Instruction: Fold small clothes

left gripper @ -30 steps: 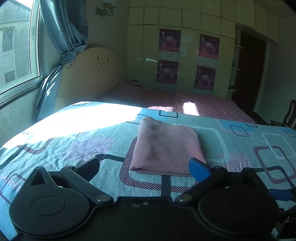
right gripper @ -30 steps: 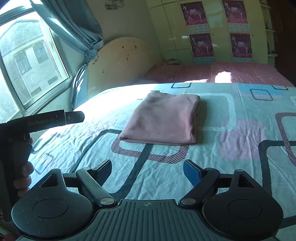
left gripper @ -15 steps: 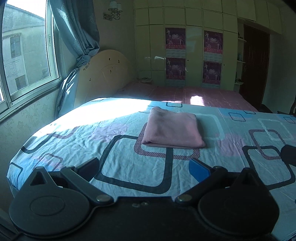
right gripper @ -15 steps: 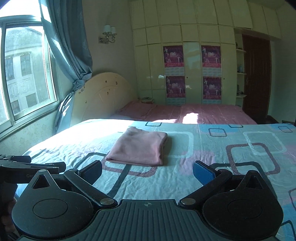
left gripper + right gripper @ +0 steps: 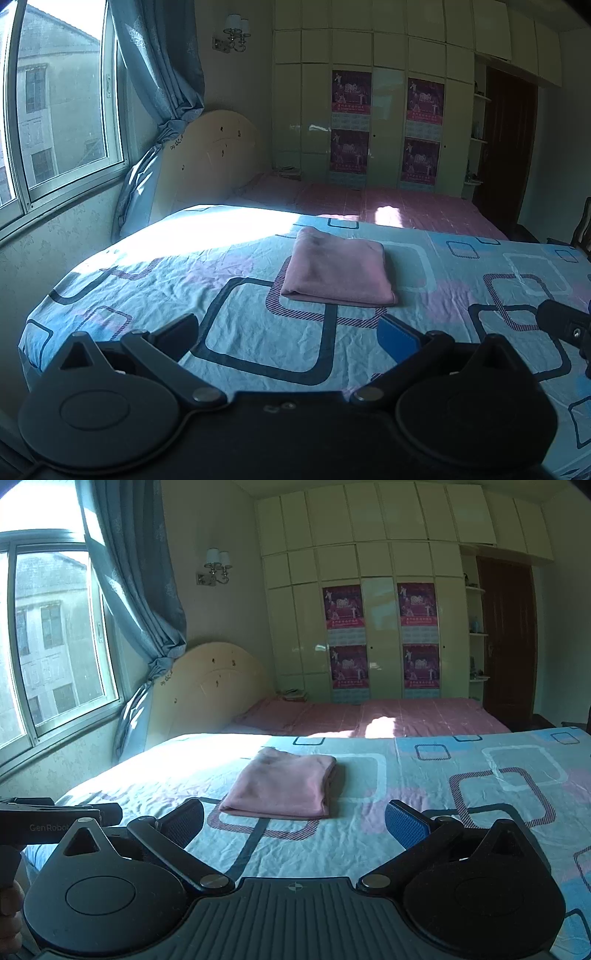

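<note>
A pink garment (image 5: 338,271) lies folded into a flat rectangle on the blue patterned bedsheet (image 5: 236,332); the right wrist view shows the same garment (image 5: 282,784) a little left of centre. My left gripper (image 5: 290,334) is open, well short of the garment, nothing between its fingers. My right gripper (image 5: 295,821) is open wide too, hovering above the sheet just in front of the garment's near edge without touching it. The left gripper's body (image 5: 55,821) shows at the left edge of the right wrist view, held by a hand (image 5: 11,912).
The bed's left edge (image 5: 33,332) drops off towards the window wall. A cream headboard (image 5: 207,686) and a second bed with a pink cover (image 5: 399,716) lie beyond. Wardrobes with posters (image 5: 380,638) and a dark door (image 5: 509,642) line the far wall.
Both grippers pulled back and rose away from the folded garment, which now looks smaller and farther off. The right gripper's jaws spread wider and its view tilted up.
</note>
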`<state>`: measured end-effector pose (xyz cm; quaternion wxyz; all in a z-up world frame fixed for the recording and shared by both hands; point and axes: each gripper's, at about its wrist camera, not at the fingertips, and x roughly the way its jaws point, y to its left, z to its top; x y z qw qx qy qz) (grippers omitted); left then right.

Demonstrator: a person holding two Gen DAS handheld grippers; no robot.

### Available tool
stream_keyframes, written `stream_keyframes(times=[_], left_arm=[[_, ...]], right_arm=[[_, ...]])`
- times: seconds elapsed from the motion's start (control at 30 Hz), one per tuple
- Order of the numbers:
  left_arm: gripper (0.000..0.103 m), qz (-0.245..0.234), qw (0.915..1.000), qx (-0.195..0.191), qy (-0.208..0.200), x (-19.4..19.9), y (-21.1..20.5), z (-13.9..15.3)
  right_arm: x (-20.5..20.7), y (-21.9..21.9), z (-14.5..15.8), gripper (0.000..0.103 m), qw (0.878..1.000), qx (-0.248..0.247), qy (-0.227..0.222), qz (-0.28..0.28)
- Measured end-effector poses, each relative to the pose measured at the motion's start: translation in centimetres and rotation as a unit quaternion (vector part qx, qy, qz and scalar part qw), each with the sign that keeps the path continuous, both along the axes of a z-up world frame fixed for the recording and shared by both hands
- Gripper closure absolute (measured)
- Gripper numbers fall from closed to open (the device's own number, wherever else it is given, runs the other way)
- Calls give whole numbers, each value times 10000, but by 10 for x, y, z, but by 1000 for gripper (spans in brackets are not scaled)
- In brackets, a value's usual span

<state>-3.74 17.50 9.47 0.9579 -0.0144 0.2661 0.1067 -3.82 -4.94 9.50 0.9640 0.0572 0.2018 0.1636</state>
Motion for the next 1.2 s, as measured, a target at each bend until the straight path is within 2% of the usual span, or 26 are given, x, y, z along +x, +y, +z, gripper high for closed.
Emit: stream_keyframes(times=[1.2], left_arm=[[0,-34,10000,21,-17,11,-7,0]], right_arm=[[2,-8,0,0,10000,-22,53,64]])
